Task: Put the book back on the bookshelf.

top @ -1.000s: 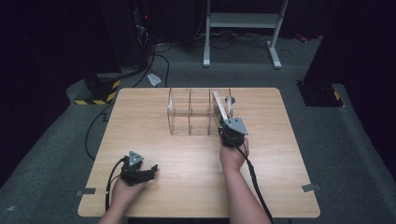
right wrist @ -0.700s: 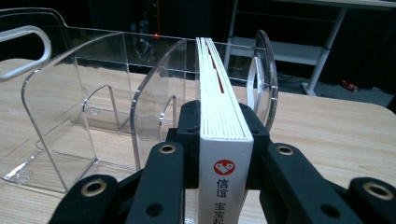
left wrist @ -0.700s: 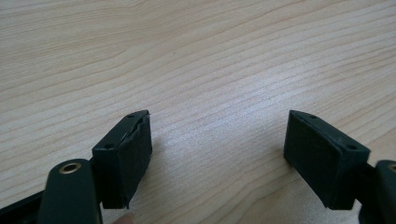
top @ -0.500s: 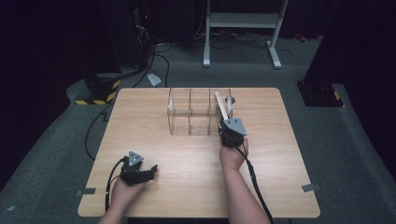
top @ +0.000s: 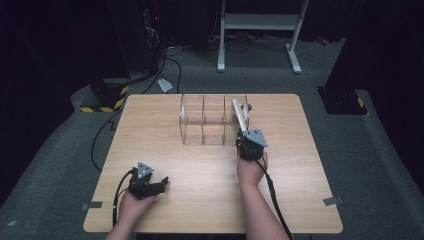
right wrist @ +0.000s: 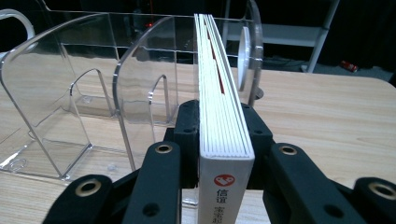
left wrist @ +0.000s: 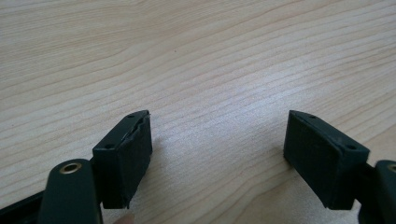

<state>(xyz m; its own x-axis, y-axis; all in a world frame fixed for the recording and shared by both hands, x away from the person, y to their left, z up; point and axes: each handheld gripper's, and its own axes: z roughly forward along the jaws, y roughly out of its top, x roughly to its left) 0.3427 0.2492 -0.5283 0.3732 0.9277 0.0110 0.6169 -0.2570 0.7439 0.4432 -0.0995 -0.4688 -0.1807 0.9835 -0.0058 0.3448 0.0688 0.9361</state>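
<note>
right gripper (right wrist: 224,140): clamped on a white book (right wrist: 219,93), jaws just easing a bit, at the clear rack's (top: 205,120) right slot
left gripper (left wrist: 217,154): wide open, empty, resting near-left on the counter (top: 165,135)

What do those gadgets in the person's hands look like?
Each hand-held gripper, left and right, is black, topped by a grey three-cornered plate, with a black cable trailing back. The left one's two jaws are blocky black pads on arms with brass-ringed holes. The forearms are bare, no sleeves.
</note>
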